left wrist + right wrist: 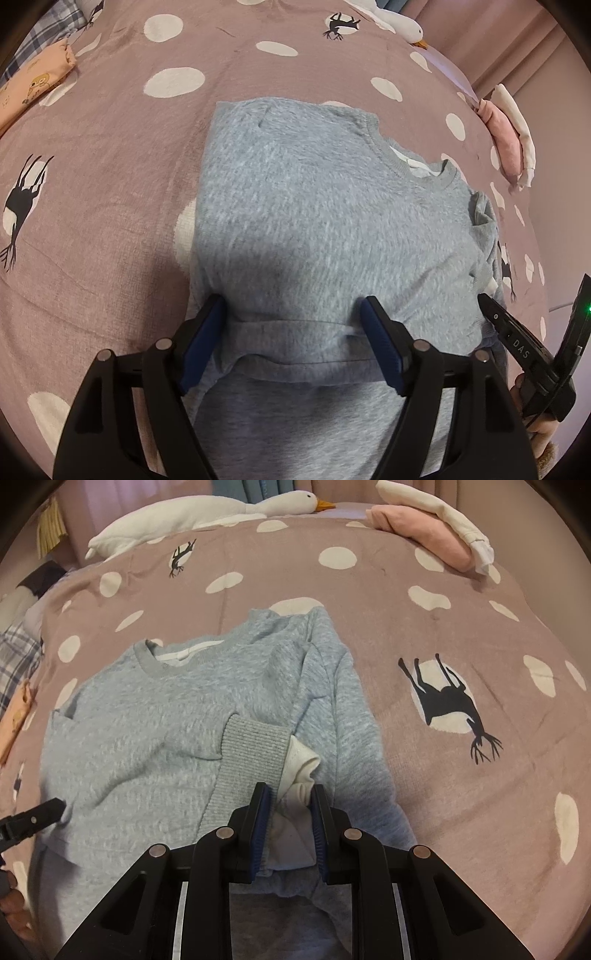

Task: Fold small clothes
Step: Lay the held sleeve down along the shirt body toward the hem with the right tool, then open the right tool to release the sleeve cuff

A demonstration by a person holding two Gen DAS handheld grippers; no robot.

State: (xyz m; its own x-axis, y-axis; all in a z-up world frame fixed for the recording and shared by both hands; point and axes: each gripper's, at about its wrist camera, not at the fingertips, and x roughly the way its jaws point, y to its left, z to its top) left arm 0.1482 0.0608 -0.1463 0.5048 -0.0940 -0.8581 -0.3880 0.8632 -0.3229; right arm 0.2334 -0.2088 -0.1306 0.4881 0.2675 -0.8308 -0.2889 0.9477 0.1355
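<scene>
Grey sweatshirt (325, 221) lies flat on the bed (92, 184), partly folded: 1 sleeve across the chest, bottom edge doubled up. Left claw (291, 339) wide, empty over the hem fold. Right claw (290, 812) narrow, pinching the white lining beside the cuff (255, 753). Final folds remain.

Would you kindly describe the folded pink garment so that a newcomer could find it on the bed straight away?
Start from the mauve bedspread with white spots and look past the grey sweatshirt to the far edge. There, right of the white goose toy, lies the pink garment, folded, with a cream cloth draped over it. It is the only pink piece; the clothes beside it are grey or cream.
</scene>
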